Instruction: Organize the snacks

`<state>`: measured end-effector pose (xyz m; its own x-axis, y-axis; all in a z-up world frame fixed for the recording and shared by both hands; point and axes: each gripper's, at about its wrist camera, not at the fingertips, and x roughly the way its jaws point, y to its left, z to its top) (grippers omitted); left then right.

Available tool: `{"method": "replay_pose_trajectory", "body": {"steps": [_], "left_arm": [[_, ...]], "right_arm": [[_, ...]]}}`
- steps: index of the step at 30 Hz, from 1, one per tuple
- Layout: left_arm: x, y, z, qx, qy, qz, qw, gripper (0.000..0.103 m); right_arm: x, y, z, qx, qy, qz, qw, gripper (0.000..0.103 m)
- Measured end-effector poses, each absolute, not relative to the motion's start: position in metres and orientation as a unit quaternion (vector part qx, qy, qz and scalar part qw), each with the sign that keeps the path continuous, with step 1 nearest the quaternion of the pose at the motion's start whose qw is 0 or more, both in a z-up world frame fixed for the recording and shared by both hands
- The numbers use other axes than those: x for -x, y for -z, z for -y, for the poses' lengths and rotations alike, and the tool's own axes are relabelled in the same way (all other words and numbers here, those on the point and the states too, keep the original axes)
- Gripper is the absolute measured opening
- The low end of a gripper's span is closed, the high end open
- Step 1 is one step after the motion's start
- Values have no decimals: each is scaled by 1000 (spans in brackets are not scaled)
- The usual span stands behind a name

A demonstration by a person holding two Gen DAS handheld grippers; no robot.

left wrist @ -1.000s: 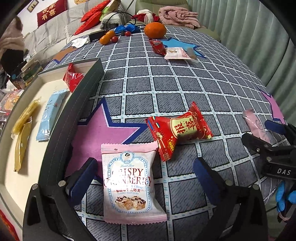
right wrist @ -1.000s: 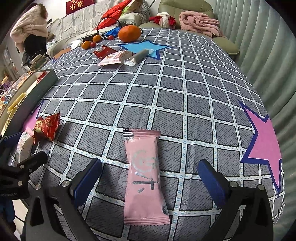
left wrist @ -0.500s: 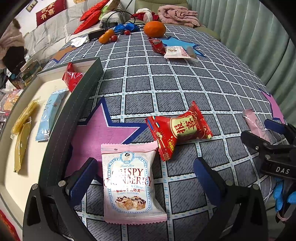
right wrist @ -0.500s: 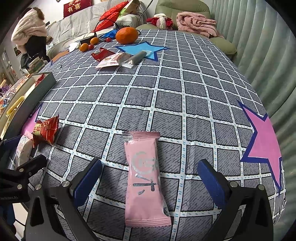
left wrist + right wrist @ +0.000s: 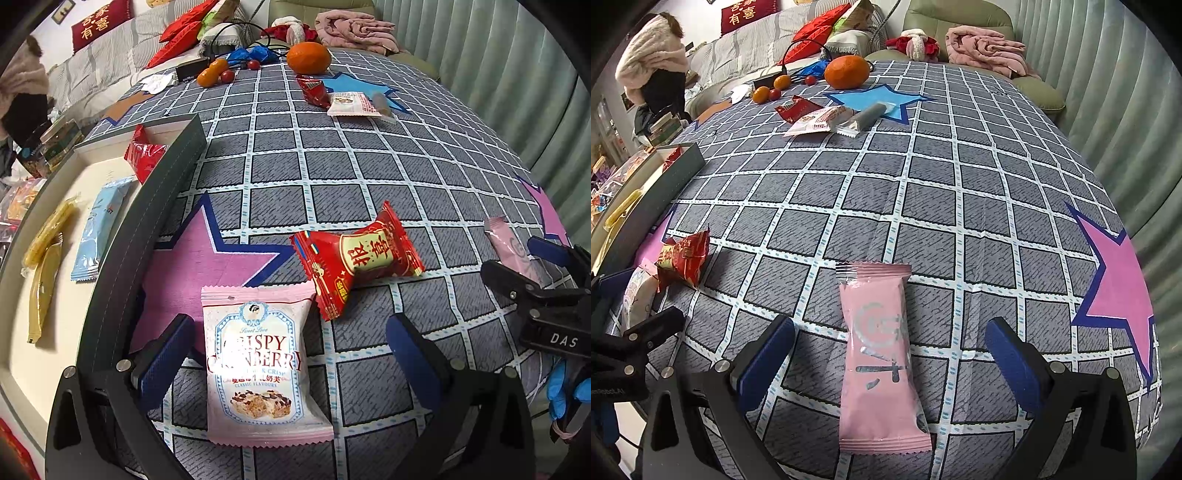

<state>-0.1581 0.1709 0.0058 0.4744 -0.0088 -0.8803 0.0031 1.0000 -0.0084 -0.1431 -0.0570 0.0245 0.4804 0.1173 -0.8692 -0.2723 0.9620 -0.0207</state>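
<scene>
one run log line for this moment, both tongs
left tongs: open, astride cranberry crisp packet | right tongs: open, astride pink packet | both packets flat on tablecloth

Left gripper [image 5: 290, 352]: black angular frame, dark blue pads [image 5: 164, 360], silver screw heads near each pad base. Right gripper [image 5: 888, 356]: same build; in the left wrist view, right edge of the frame, white "DAS" lettering on its body and a blue glove [image 5: 563, 391] beneath.
</scene>
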Motion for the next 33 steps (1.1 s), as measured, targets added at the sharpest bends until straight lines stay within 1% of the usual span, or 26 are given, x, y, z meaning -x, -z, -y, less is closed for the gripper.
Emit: {"method": "replay_pose_trajectory", "body": {"steps": [33], "left_arm": [[162,-6,-172,3,5,-519,855,103]], "right_arm": [[142,-24,56,83,-118,-504,852,103]]}}
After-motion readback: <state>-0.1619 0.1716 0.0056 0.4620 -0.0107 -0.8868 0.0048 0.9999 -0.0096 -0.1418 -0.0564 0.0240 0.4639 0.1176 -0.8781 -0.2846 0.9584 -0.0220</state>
